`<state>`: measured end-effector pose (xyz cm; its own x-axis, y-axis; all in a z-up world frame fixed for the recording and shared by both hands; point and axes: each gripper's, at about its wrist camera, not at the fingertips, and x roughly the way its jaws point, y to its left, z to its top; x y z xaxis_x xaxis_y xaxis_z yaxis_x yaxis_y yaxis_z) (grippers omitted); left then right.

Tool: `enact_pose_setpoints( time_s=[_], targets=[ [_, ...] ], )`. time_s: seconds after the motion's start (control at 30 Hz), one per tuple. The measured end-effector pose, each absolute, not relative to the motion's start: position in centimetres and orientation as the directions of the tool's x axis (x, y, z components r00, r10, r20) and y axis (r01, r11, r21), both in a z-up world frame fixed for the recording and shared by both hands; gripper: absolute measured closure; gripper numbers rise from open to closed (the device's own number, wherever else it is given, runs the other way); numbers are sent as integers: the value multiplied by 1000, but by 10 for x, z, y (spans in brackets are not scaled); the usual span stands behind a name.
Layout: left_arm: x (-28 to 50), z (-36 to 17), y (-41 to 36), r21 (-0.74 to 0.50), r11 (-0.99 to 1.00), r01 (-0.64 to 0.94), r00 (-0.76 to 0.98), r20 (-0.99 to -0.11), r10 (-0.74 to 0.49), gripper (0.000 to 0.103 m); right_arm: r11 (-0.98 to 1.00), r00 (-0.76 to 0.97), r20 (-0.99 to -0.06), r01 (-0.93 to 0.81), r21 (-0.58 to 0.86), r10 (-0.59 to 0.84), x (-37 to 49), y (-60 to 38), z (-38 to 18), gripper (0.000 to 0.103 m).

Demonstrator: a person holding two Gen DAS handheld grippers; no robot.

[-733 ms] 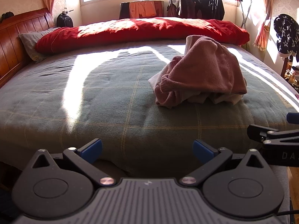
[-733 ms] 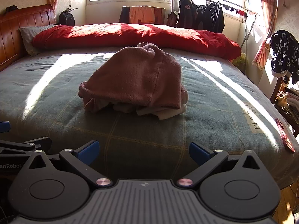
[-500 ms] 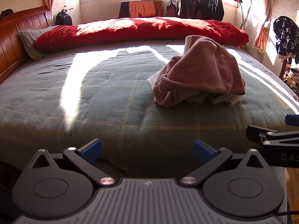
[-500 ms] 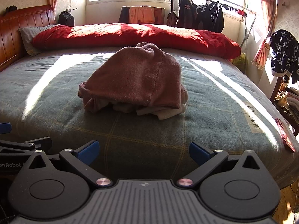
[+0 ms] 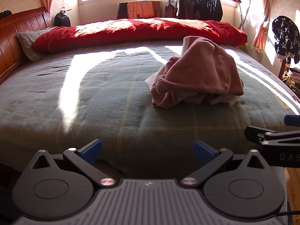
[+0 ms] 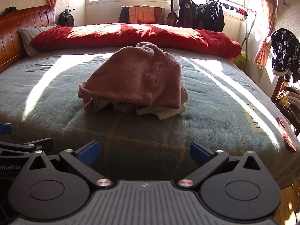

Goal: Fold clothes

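A crumpled pink garment lies in a heap on the grey-green checked bed cover, with paler cloth showing under its near edge. My left gripper stands open above the bed's near edge, left of the heap and well short of it. Straight in front of the heap, my right gripper is open too, with nothing between its blue pads. Each gripper shows at the side of the other's view.
A red duvet lies rolled across the far side of the bed, a wooden headboard at the left. A rack of dark clothes stands by the window. A chair with a starred garment is at the right.
The left wrist view has shifted slightly, so the heap sits a little lower and further left in it. The right wrist view is almost unchanged. Both grippers stay open.
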<state>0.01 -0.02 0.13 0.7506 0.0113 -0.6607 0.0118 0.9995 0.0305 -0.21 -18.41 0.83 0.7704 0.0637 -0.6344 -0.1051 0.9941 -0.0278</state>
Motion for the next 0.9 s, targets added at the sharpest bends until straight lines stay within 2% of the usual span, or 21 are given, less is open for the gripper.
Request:
enact_pose_setpoints(
  time_s=[0.9],
  targets=[
    [0,2,2,23,1000,12,750,-661,7,0,993,766,-639,-110,-31,65,-1,-182,8,0]
  ],
)
